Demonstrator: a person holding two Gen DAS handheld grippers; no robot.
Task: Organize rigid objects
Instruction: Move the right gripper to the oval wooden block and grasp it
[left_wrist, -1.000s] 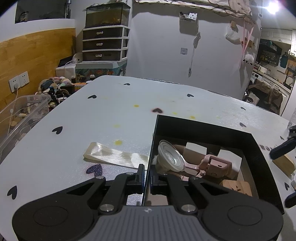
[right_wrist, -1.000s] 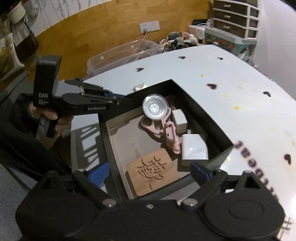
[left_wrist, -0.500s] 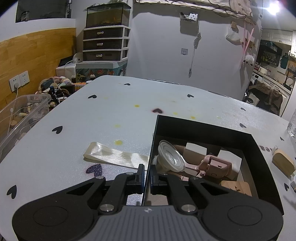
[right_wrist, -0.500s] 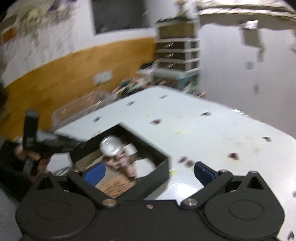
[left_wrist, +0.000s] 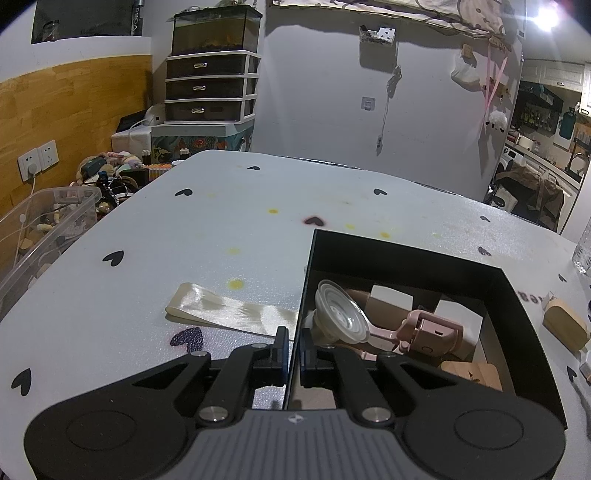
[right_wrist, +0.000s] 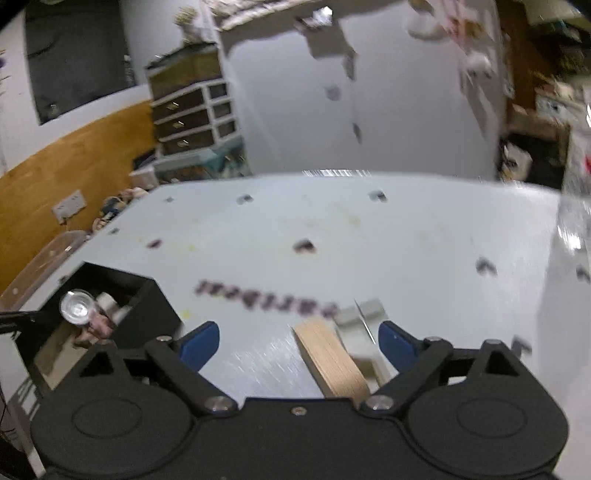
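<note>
A black open box (left_wrist: 406, 254) sits on the white table and holds a clear round suction cup (left_wrist: 341, 314), a pink holder (left_wrist: 432, 332), two white blocks (left_wrist: 390, 297) and a carved wooden tile (left_wrist: 476, 373). My left gripper (left_wrist: 291, 349) is shut on the box's near left wall. My right gripper (right_wrist: 299, 338) is open above the table, right of the box (right_wrist: 147, 299). A wooden block (right_wrist: 332, 356) and a white piece (right_wrist: 360, 332) lie between its fingers, nearer the right one. The wooden block also shows in the left wrist view (left_wrist: 565, 326).
A cream ribbon (left_wrist: 229, 310) lies on the table left of the box. A clear plastic bin (left_wrist: 40, 229) stands off the table's left edge. A clear glass (left_wrist: 583, 247) stands at the far right. A drawer unit (left_wrist: 210, 88) stands by the back wall.
My right gripper has swung away from above the box to the right and now hangs open over the wooden block. My left gripper has stayed shut on the box wall.
</note>
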